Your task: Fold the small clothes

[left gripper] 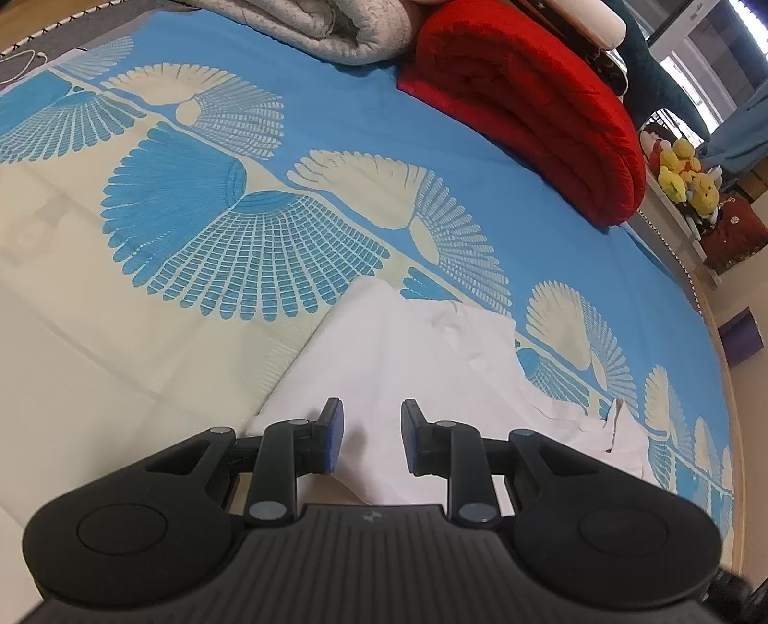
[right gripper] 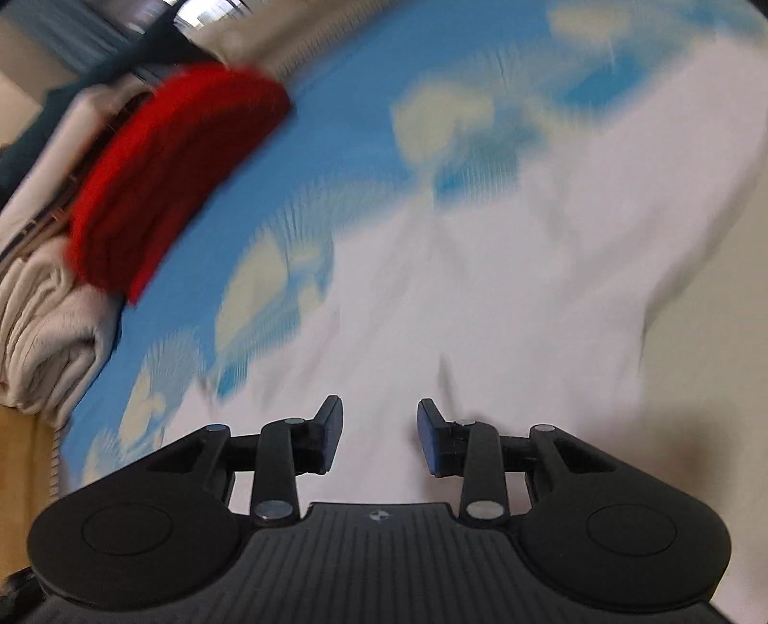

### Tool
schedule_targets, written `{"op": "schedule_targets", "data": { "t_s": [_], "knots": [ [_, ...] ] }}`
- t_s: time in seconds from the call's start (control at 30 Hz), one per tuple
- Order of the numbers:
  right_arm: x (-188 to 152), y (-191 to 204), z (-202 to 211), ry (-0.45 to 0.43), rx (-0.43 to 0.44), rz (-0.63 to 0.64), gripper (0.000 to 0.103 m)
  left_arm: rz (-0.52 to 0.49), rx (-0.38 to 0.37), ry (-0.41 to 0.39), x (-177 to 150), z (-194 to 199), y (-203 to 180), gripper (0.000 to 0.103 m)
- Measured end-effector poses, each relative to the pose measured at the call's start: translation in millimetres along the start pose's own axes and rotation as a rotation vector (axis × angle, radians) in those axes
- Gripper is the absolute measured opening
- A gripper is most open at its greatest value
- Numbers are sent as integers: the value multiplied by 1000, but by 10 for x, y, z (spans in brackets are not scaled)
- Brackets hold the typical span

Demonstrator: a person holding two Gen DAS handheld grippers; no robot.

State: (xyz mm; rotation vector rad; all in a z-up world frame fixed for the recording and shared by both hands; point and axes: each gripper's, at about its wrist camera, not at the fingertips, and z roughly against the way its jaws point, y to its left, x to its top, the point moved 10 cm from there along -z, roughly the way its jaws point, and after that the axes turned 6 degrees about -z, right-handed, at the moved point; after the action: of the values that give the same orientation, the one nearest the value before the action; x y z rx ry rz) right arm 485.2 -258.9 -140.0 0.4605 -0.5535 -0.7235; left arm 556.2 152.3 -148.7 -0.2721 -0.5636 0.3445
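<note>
Bed, garment spread flat for folding. My left fingers and right fingers both parted, empty, hovering over cloth.

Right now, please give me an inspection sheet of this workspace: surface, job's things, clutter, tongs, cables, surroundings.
Surface: bed sheet, blue and cream with a fan pattern, mostly flat.
Job's things: white garment, spread on the sheet with creases; the right wrist view of it is blurred.
Clutter: red blanket and grey blanket, folded at the far edge of the bed.
Tongs: left tongs open over the garment, nothing between the pads; right tongs open, also over the garment.
Cables: thin white cable at the far left corner.
Surroundings: plush toys on a shelf beside the bed; window behind.
</note>
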Motion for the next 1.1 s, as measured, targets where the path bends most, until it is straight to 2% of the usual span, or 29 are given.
{"op": "schedule_targets", "data": {
  "t_s": [0.07, 0.23, 0.3, 0.5, 0.73, 0.8, 0.83, 0.87, 0.97, 1.1],
  "knots": [
    [-232, -54, -85, 77, -24, -67, 36, -4, 3, -1, 1, -4, -5, 28],
    [-366, -240, 20, 68, -163, -156, 37, -10, 7, 2, -10, -23, -15, 28],
    [-335, -250, 23, 54, -151, -157, 38, -10, 8, 2, -12, -30, -20, 28],
    [-350, -419, 45, 69, -202, -181, 37, -11, 12, 2, -15, -37, -32, 28],
    [-325, -402, -96, 72, -178, -191, 37, -21, 16, 3, -24, -54, -46, 28],
    [-295, -384, -141, 60, -181, -174, 26, -22, 17, 2, -20, -53, -50, 28],
    [-282, -375, -153, 54, -185, -160, 13, -24, 16, 2, -20, -54, -50, 28],
    [-264, -365, -156, 46, -183, -149, 7, -27, 17, 1, -20, -54, -52, 28],
    [-109, -206, -87, -19, -127, -93, 6, -32, 22, -4, -11, -46, -31, 28],
    [345, 277, 351, -265, 16, 110, 6, -33, 20, -8, 8, -29, -18, 28]
  ]
}}
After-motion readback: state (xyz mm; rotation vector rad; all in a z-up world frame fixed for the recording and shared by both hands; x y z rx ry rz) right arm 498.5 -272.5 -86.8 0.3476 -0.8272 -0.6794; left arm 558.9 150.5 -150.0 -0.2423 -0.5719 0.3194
